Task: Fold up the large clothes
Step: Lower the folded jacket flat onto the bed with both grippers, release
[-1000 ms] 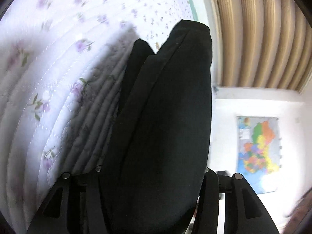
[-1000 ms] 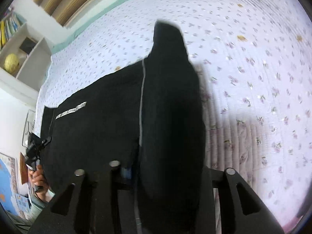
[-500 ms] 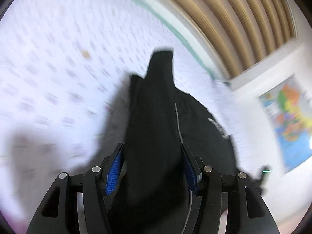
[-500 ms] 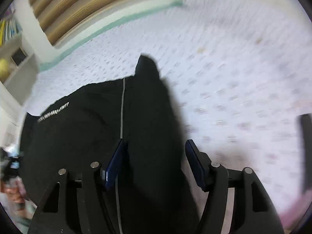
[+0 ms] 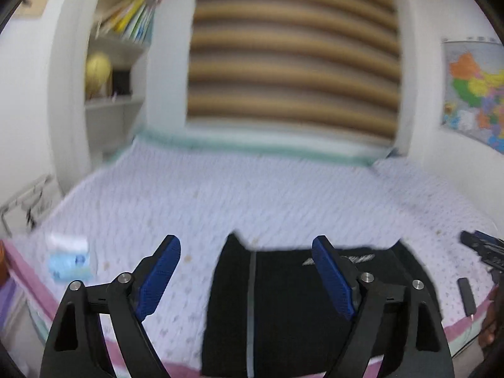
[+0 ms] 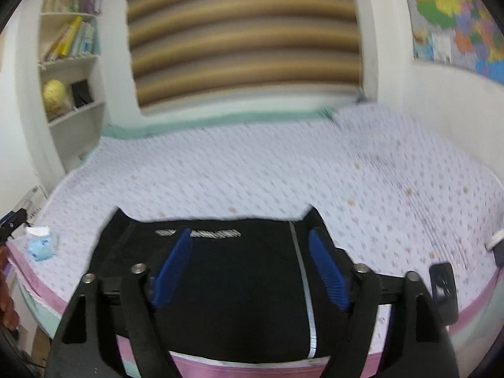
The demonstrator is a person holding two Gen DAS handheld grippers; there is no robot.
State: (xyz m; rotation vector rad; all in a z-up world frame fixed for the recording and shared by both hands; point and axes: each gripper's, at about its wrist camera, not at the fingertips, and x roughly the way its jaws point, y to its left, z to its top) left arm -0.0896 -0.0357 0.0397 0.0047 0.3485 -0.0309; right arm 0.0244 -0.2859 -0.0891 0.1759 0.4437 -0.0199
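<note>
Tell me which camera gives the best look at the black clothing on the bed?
The right wrist view: the black clothing lies almost whole there, both far corners and its white lettering showing. The left wrist view catches it off to one side, partly hidden behind a blue finger.

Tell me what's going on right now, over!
Left gripper open, nothing in it. Right gripper open, nothing in it. Black garment lying folded on the bed near its front edge. Tissue pack and phone beside it, not touching.

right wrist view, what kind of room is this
Most likely a bedroom: a bed with a floral quilted cover, a white built-in bookshelf with books, and a colourful wall map. A folded black garment lies on the bed.
</note>
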